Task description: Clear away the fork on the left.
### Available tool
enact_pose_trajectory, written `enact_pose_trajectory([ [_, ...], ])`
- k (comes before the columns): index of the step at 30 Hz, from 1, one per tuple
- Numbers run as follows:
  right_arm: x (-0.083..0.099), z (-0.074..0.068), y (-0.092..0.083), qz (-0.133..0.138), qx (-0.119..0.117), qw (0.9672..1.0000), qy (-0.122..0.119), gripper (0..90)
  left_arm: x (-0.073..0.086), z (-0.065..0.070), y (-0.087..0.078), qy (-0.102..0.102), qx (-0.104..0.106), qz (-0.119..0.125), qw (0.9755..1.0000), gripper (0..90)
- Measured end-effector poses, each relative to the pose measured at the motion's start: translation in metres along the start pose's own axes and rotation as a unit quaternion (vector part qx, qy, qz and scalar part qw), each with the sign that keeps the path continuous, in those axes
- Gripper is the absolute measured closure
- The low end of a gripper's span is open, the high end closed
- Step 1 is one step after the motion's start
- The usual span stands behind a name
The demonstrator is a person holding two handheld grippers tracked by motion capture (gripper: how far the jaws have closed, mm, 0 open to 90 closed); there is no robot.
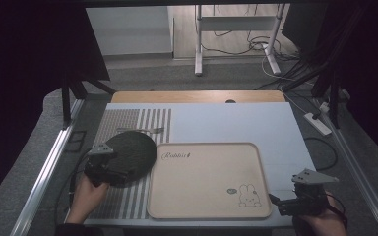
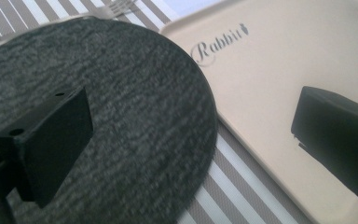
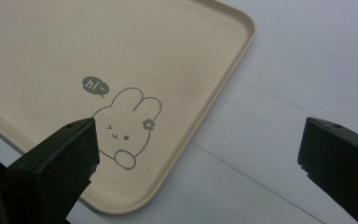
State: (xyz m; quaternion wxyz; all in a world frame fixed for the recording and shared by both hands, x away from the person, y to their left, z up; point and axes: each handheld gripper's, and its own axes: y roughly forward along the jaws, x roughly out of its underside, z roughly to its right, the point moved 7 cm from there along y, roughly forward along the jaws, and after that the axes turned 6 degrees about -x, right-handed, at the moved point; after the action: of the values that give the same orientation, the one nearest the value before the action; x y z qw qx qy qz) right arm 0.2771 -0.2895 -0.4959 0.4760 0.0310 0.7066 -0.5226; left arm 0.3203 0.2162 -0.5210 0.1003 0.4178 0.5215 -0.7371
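A dark grey round plate point(image 1: 132, 150) lies on a striped placemat point(image 1: 123, 199), its right edge next to a beige tray point(image 1: 202, 196) printed with a rabbit. My left gripper point(image 1: 118, 169) is at the plate's near side, open. In the left gripper view one jaw hangs over the plate point(image 2: 135, 107) and the other over the tray point(image 2: 279, 51), with the left gripper point(image 2: 191, 107) holding nothing. My right gripper point(image 1: 280, 201) sits by the tray's near right corner. It is open point(image 3: 199, 126), one jaw over the rabbit point(image 3: 126, 126), the other over the white table.
A fork point(image 1: 145, 130) lies on the placemat just behind the plate; its tines point(image 2: 121, 5) peek past the plate's far rim. A white mat point(image 1: 236, 123) covers the table behind and right of the tray. A power strip point(image 1: 317, 123) and cables lie on the floor at right.
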Motion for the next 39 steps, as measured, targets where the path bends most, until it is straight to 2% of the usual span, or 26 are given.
enact_pose_trajectory([
  [5, 0.0, 0.0, 0.0, -0.001, 0.0, 1.0, 0.0, 0.0, -0.007, -0.009, 0.008, -0.009, -0.004, -0.001, 1.0, 0.0],
  [6, 0.0, 0.0, 0.0, -0.001, 0.0, 1.0, 0.0, 0.0, -0.01, -0.014, 0.012, -0.017, -0.003, -0.001, 0.9998, 0.0],
  [14, 0.0, 0.0, 0.0, -0.003, -0.002, 1.0, -0.001, 0.0, -0.016, -0.028, 0.028, -0.031, -0.005, -0.021, 0.9993, 0.0],
  [32, 0.0, 0.0, 0.001, -0.006, -0.005, 1.0, -0.001, 0.0, -0.043, -0.045, 0.057, -0.023, -0.015, -0.037, 0.9989, 0.0],
  [39, 0.001, 0.0, 0.001, -0.006, -0.005, 1.0, -0.001, 0.0, -0.049, -0.052, 0.069, -0.031, -0.015, -0.046, 0.9983, 0.0],
])
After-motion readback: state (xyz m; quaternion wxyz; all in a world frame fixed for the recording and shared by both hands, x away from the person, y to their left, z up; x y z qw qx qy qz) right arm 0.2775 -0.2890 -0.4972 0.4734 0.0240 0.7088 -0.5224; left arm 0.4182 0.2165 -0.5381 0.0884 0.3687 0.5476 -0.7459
